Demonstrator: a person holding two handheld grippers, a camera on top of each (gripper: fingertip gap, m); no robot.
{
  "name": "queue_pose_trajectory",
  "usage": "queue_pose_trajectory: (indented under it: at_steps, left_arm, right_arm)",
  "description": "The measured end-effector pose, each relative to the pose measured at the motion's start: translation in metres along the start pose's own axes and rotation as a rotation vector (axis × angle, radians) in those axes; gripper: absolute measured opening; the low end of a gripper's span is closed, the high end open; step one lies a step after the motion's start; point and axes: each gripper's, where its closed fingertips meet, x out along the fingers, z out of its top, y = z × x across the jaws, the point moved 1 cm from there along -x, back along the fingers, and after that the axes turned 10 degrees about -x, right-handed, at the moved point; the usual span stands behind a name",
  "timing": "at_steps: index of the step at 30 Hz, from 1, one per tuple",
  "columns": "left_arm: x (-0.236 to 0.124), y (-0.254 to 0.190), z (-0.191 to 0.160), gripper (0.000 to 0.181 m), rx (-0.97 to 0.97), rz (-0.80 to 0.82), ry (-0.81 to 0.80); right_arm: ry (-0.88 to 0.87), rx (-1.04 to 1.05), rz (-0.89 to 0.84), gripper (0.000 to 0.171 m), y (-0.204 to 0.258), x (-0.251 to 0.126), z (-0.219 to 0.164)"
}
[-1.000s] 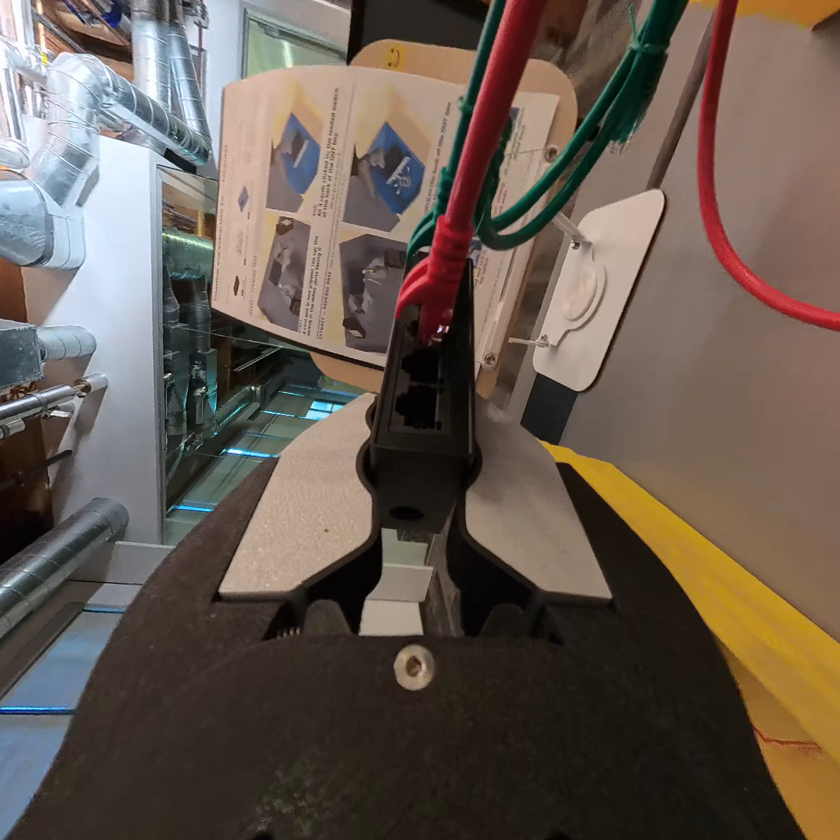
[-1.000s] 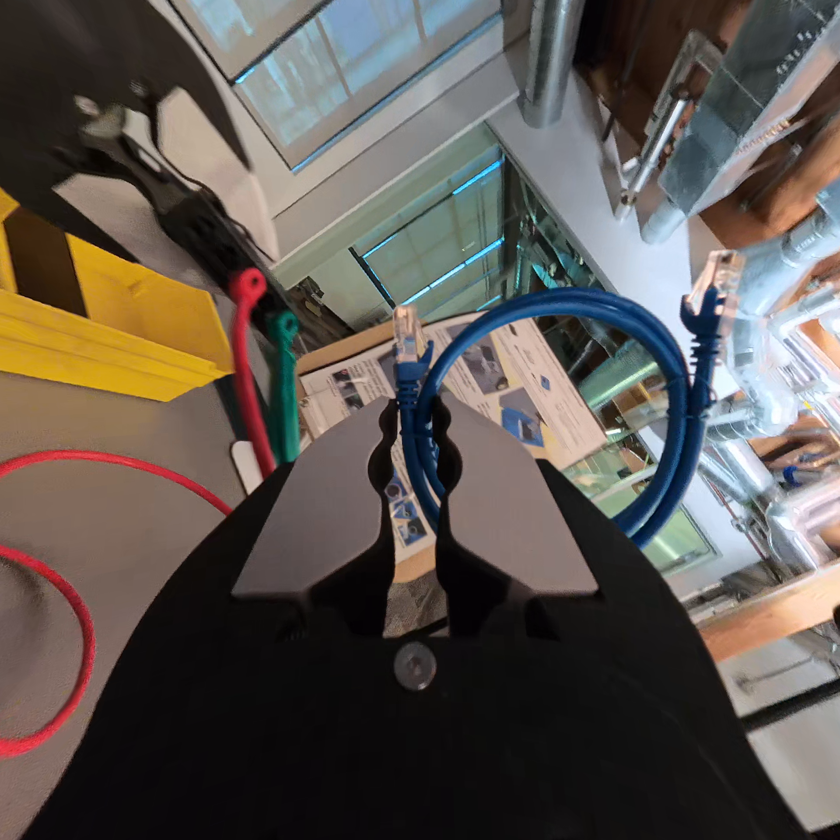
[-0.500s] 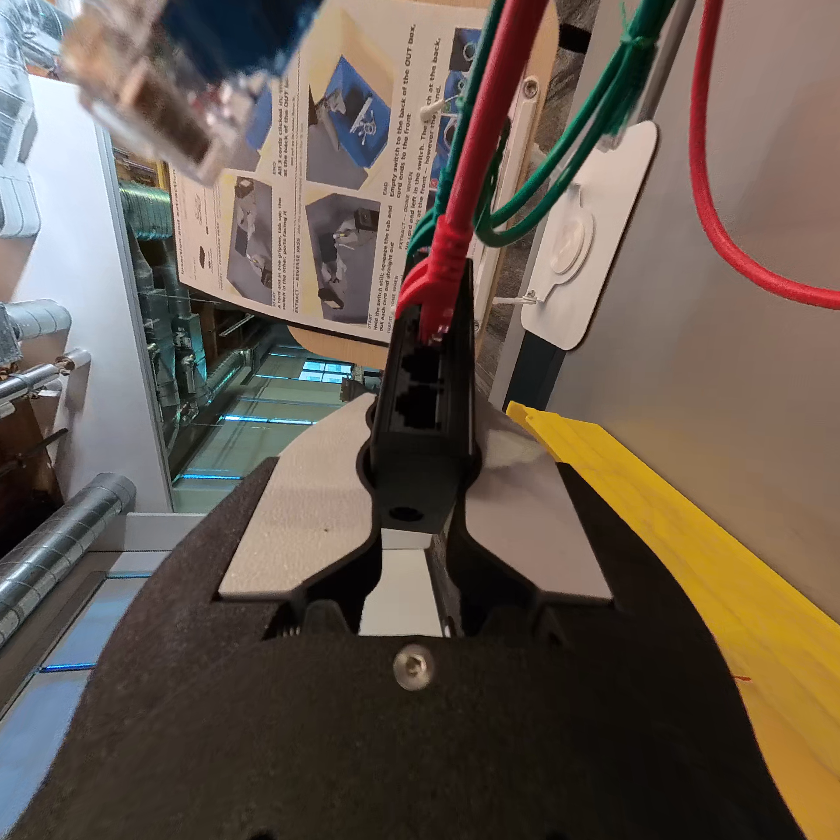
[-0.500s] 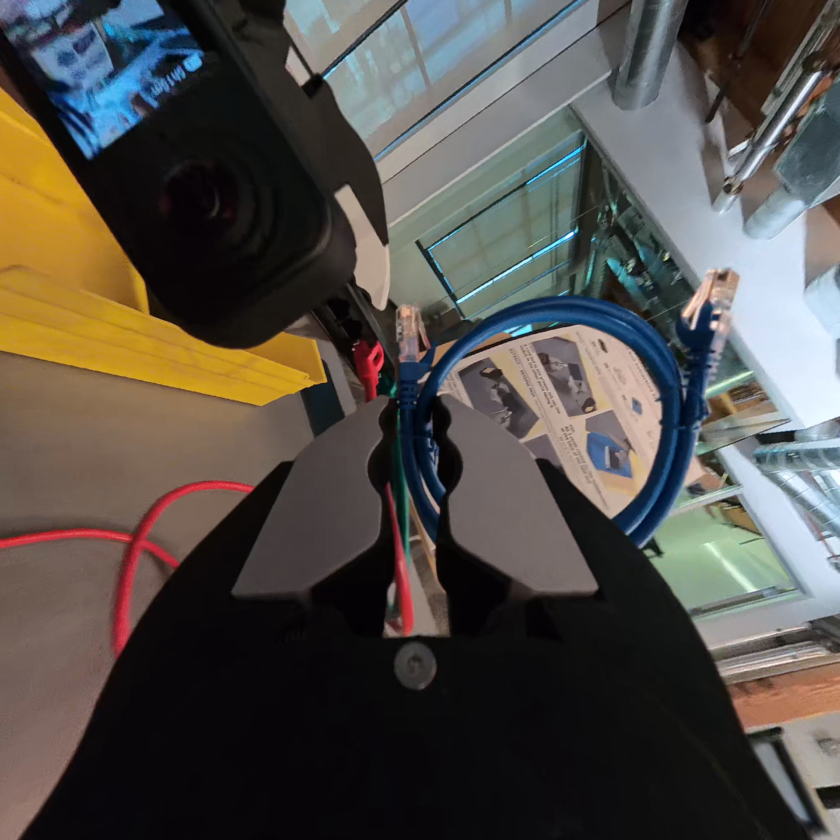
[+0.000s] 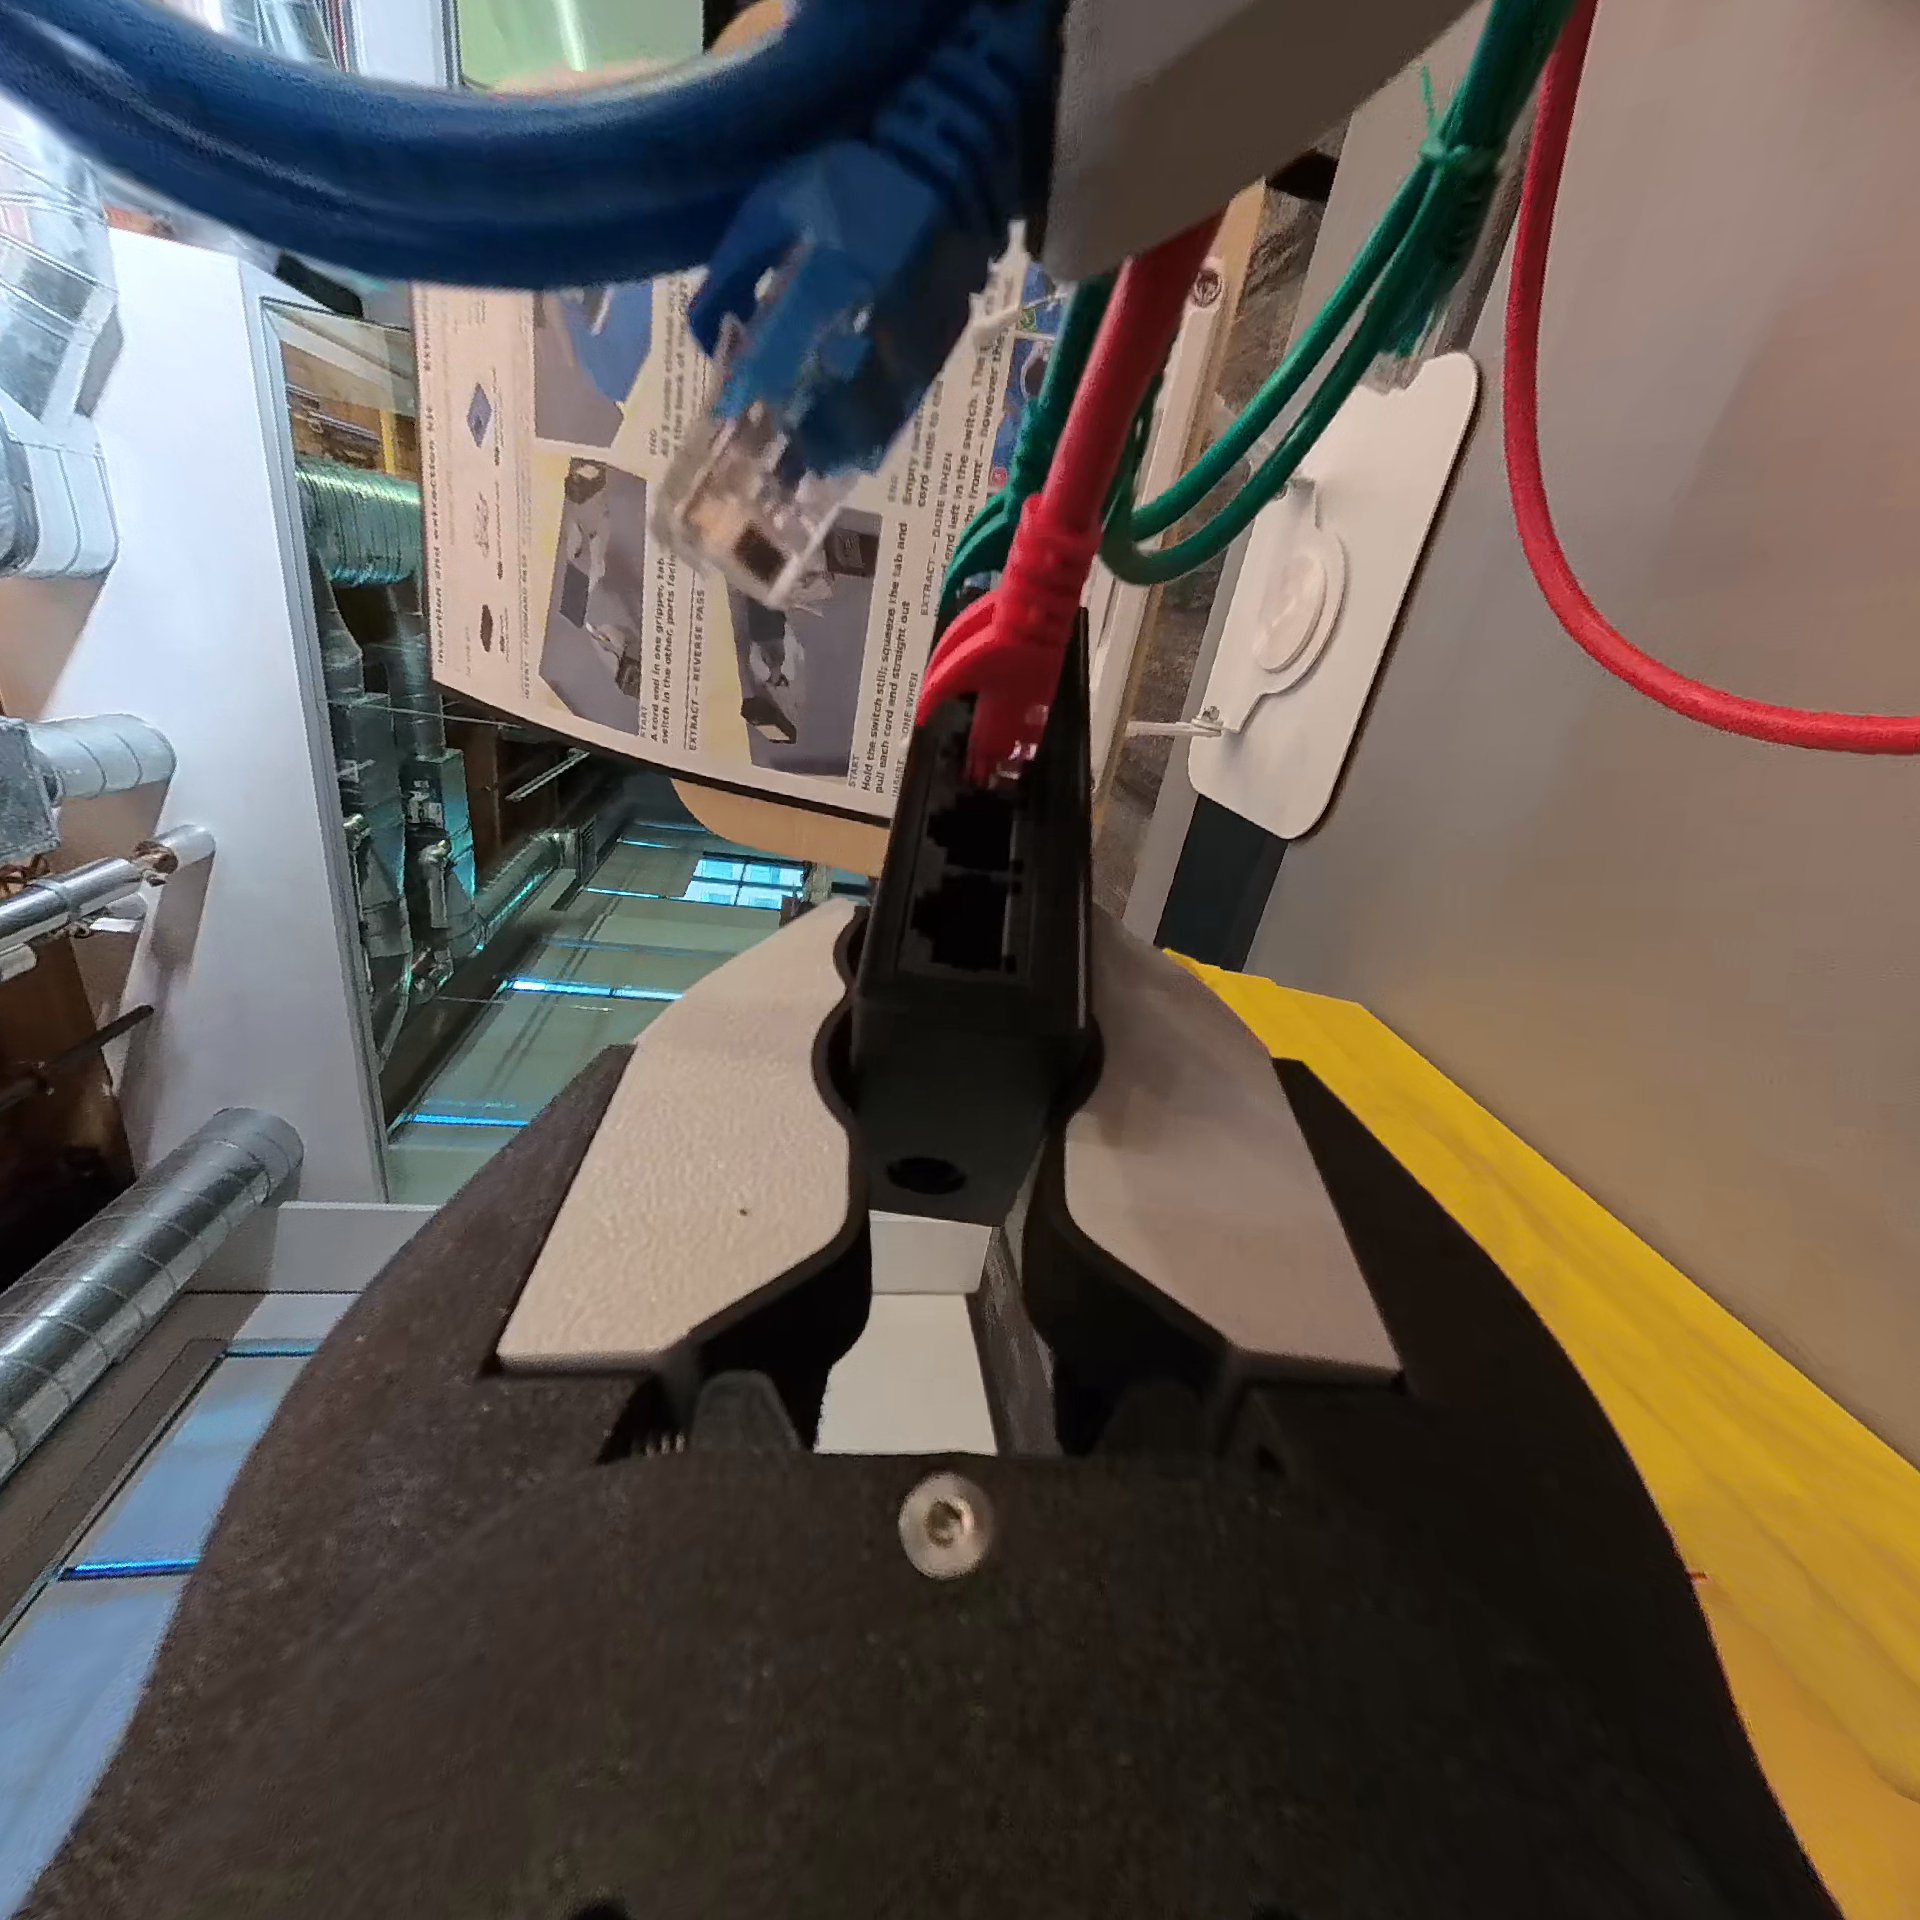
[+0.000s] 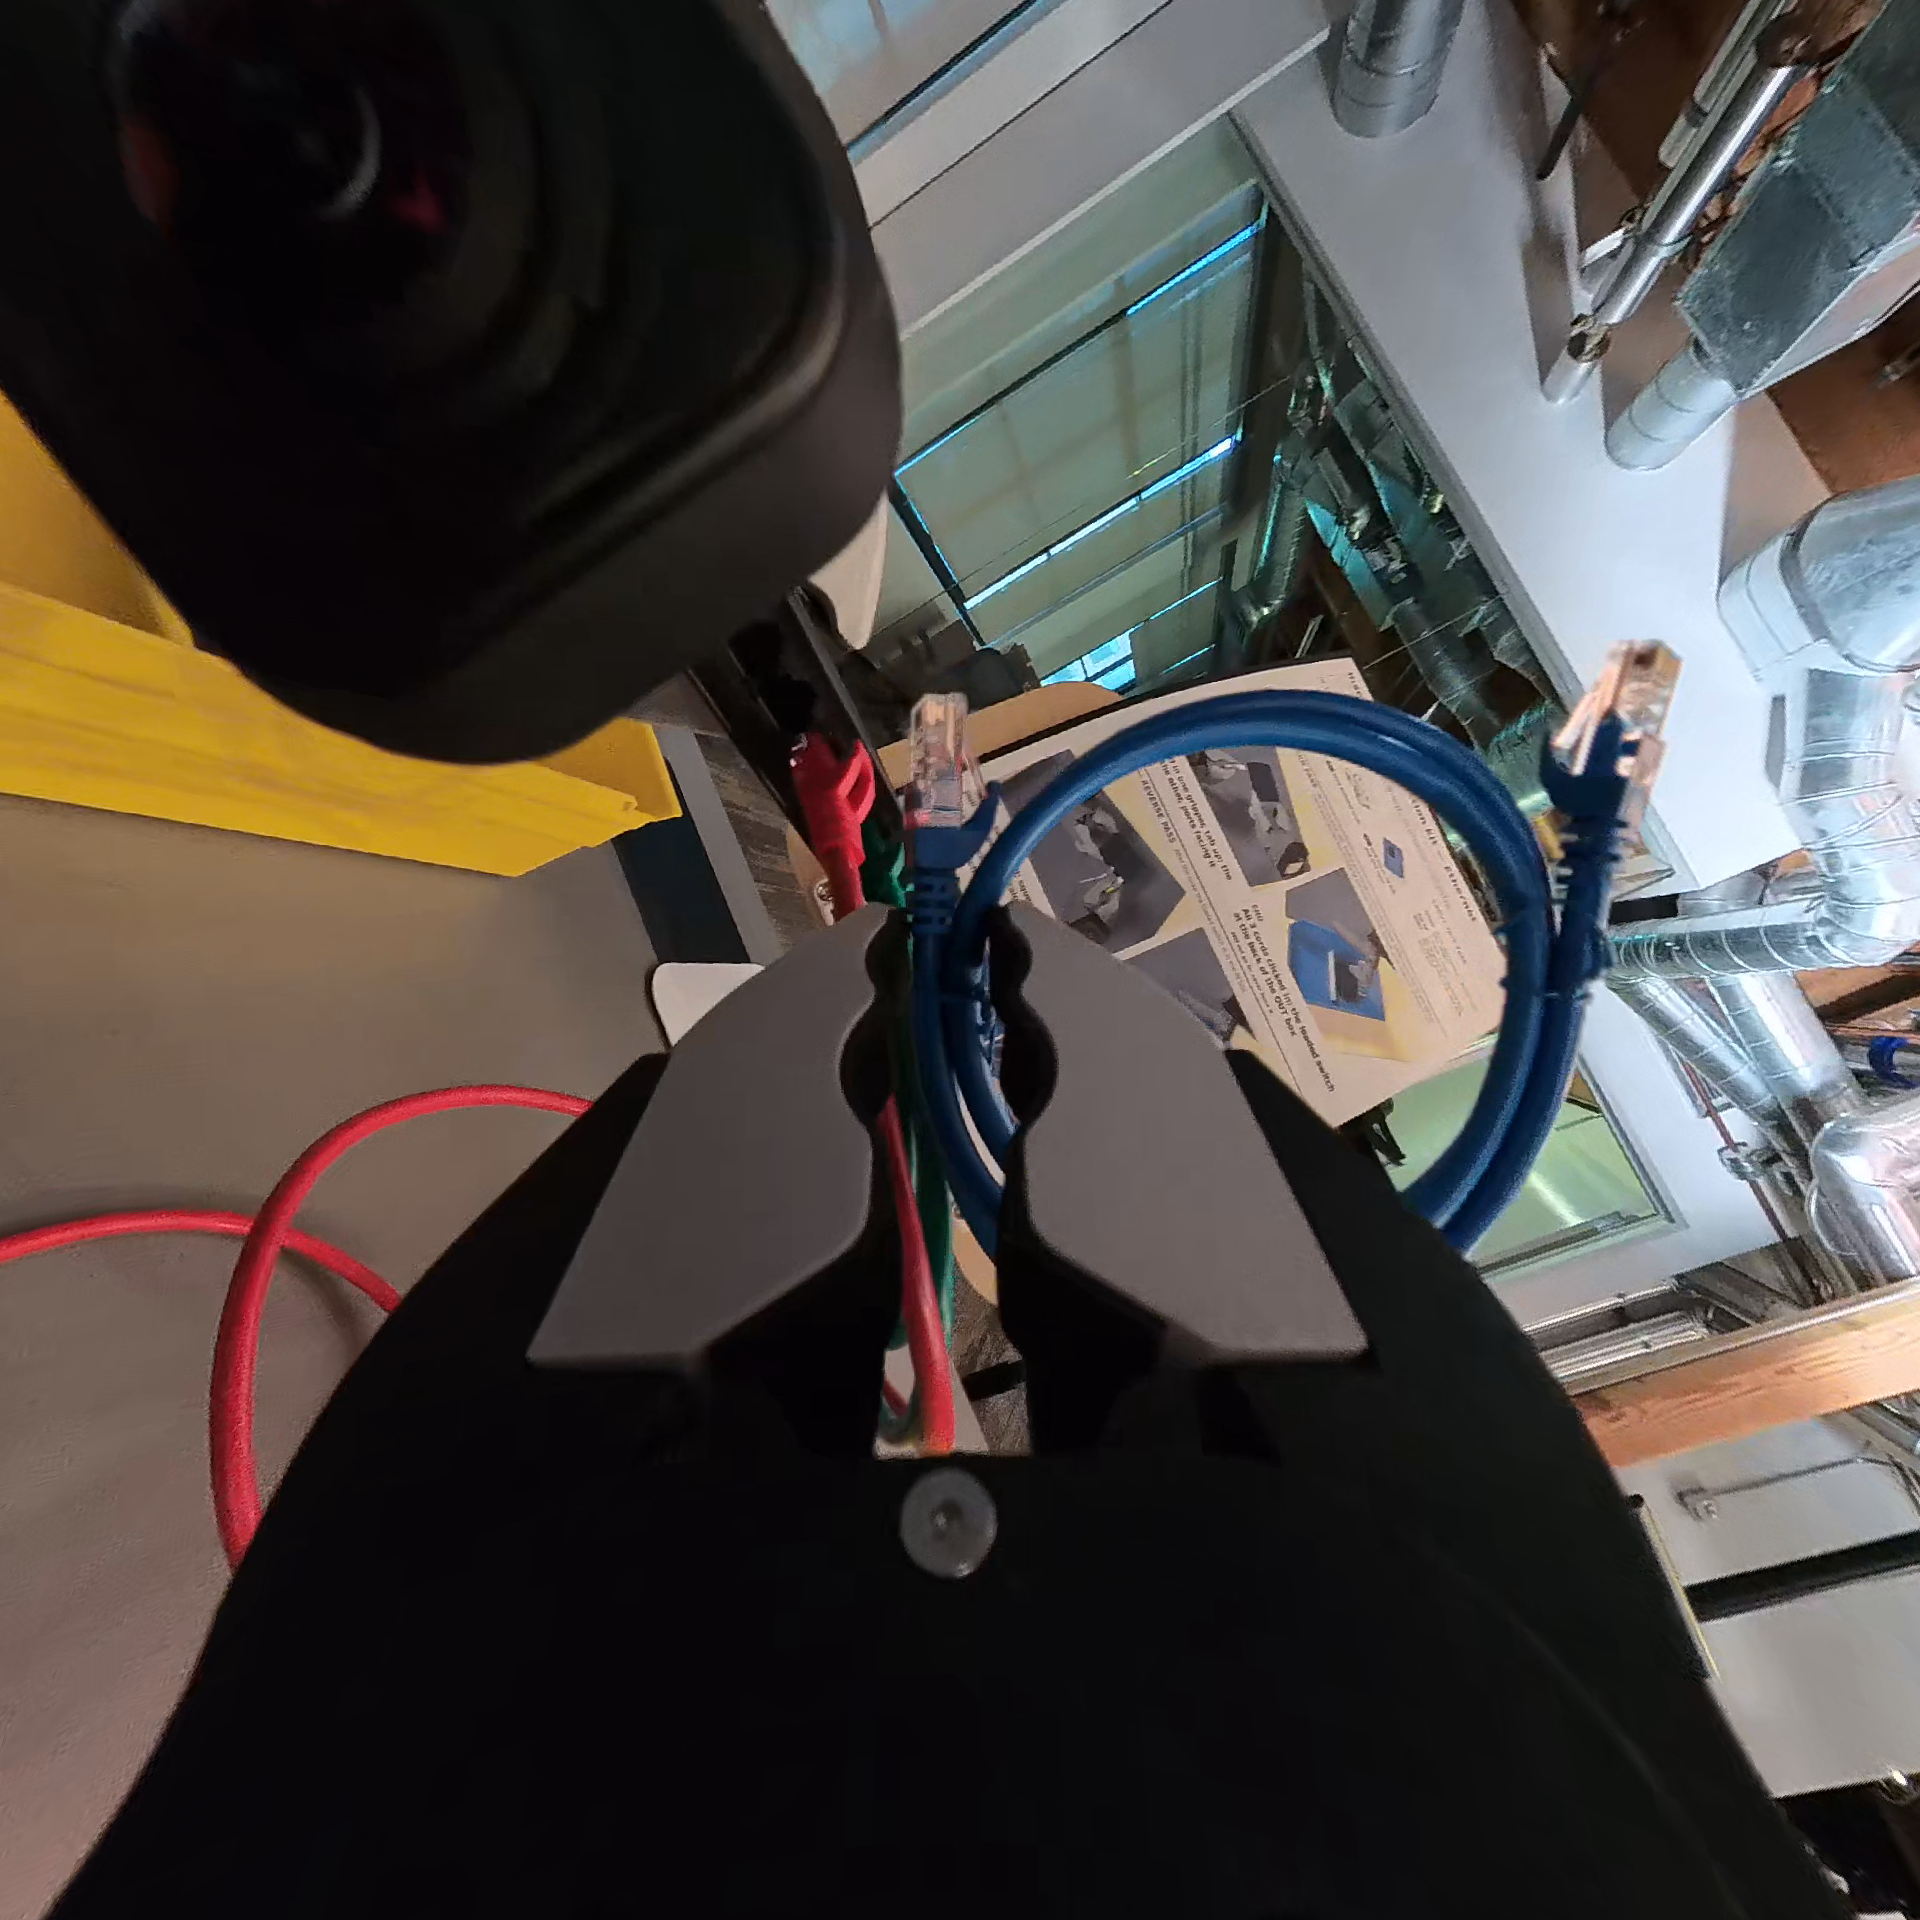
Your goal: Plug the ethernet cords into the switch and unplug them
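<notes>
My left gripper [image 5: 977, 935] is shut on the black switch [image 5: 966, 1049] and holds it up. A red cord [image 5: 1039, 592] is plugged into a far port, and green cords [image 5: 1299, 364] run in behind it. Two near ports [image 5: 961, 914] are empty. My right gripper [image 6: 940, 935] is shut on the blue cord [image 6: 1507, 831] just below its clear plug [image 6: 940, 758]. The rest of the cord hangs in a loop with a free second plug [image 6: 1626, 717]. In the left wrist view the held plug [image 5: 758, 509] hovers blurred above and left of the switch, apart from it.
A yellow bin [image 5: 1558, 1299] lies along the grey table [image 5: 1714, 468]. A printed instruction sheet [image 5: 623, 520] and a white plate [image 5: 1330, 603] stand behind the switch. The left gripper's camera [image 6: 416, 312] fills the right wrist view's upper left. Loose red cord [image 6: 239, 1299] loops on the table. Some 10 cm of space lies between my two pairs of fingers.
My right gripper has carried the blue plug closer to the switch; it now sits lower and more central in the left wrist view. The left gripper's camera looms larger. The switch stays held.
</notes>
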Motion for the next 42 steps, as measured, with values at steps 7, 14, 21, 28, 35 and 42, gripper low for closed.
queue_pose_trajectory:
  at_steps: [7,14,21,28,35,42]
  left_arm:
    - [-0.004,0.003,0.002,0.031,0.001,0.011,-0.009]
    - [-0.005,0.008,0.001,0.031,-0.021,0.035,-0.007]
    - [-0.006,0.008,0.001,0.031,-0.002,0.043,0.005]
    - [-0.008,0.010,0.001,0.030,-0.037,0.030,-0.007]
    - [-0.008,0.014,0.000,0.031,-0.057,0.051,-0.008]
    - [-0.006,0.008,0.007,0.030,0.016,0.090,0.049]
  right_arm:
    - [-0.024,-0.001,-0.001,0.016,-0.001,-0.004,0.005]
    - [-0.021,0.003,-0.008,0.016,-0.002,-0.010,0.012]
    - [0.036,-0.130,-0.061,0.016,0.001,-0.006,0.008]
    - [-0.044,-0.192,-0.084,0.016,-0.002,-0.013,0.015]
    - [-0.069,-0.246,-0.119,0.016,-0.003,-0.019,0.023]
    - [-0.010,-0.370,-0.135,0.016,0.007,-0.011,0.019]
